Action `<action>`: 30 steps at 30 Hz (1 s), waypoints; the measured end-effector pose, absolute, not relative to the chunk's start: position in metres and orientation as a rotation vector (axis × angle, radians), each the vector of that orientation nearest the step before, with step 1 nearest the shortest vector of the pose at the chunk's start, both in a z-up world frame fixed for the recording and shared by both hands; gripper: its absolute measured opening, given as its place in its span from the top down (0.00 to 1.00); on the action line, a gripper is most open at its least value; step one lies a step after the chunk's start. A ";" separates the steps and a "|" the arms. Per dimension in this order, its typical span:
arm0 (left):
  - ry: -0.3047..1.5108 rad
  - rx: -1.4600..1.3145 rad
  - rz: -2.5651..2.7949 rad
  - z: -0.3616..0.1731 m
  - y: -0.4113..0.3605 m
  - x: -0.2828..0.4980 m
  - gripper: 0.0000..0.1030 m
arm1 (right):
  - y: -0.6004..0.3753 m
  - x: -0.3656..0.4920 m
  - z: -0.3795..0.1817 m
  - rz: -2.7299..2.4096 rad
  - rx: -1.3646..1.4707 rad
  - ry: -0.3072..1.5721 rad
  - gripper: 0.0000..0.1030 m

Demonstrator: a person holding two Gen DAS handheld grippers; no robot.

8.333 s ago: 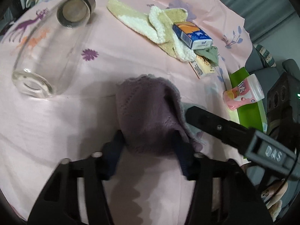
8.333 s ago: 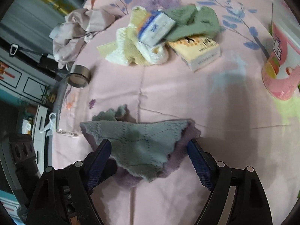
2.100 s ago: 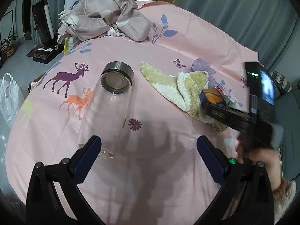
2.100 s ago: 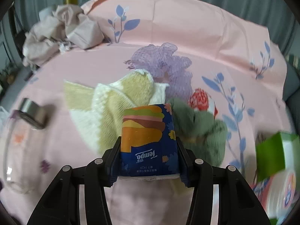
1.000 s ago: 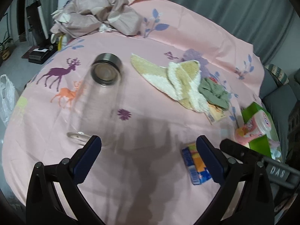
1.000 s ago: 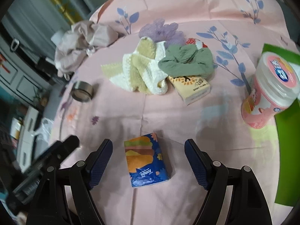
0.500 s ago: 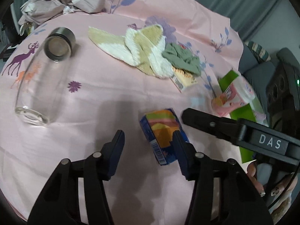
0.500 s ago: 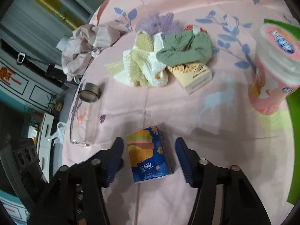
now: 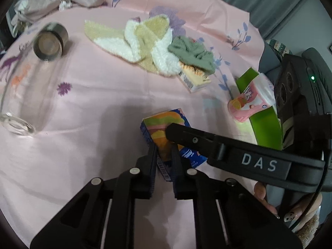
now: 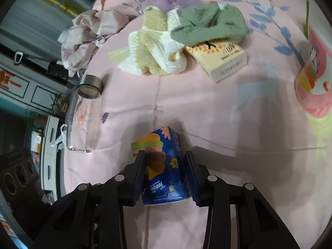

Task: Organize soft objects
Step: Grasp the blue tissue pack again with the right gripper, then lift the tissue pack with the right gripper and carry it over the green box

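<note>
Both grippers [image 9: 164, 155] [image 10: 165, 166] closing on tissue pack [image 10: 164, 166]

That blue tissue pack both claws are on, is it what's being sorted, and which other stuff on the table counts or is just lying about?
Part of the job:
- blue tissue pack, both grippers closing on it
- yellow-and-white knitted cloth
- green cloth
- cream tissue pack, partly under the green cloth

Just lying about:
- glass bottle on its side
- pink tub
- crumpled fabric

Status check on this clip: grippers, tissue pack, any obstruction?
Both grippers, left gripper and right gripper, closing on blue tissue pack. Pack on pink sheet. Nothing obstructing.
</note>
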State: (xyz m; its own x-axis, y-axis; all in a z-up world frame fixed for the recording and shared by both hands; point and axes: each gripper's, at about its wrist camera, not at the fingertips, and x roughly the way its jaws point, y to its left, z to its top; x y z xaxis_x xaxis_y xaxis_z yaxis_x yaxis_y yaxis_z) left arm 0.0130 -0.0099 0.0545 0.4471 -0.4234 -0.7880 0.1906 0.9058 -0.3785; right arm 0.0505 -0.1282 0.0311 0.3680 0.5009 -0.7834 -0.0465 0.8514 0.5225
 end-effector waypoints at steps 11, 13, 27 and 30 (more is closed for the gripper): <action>0.796 -0.183 -0.458 0.130 -0.034 -0.014 0.93 | -0.151 0.016 0.108 0.371 0.429 0.875 0.61; 0.761 -0.166 -0.490 0.143 -0.048 -0.017 0.93 | -0.164 0.008 0.120 0.360 0.439 0.827 0.61; 0.675 0.031 -0.710 0.173 -0.183 -0.019 1.00 | -0.298 -0.028 0.139 0.209 0.704 0.636 0.88; 0.686 0.039 -0.677 0.169 -0.182 -0.021 0.94 | -0.311 -0.027 0.129 0.224 0.731 0.661 0.88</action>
State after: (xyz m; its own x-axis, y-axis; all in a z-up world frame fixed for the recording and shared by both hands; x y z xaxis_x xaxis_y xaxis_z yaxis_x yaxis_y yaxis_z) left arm -0.0207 -0.1823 0.1693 0.5705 -0.5639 -0.5971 0.5889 0.7876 -0.1813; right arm -0.0274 -0.3107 0.1292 0.7765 0.4098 -0.4787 0.0336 0.7316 0.6809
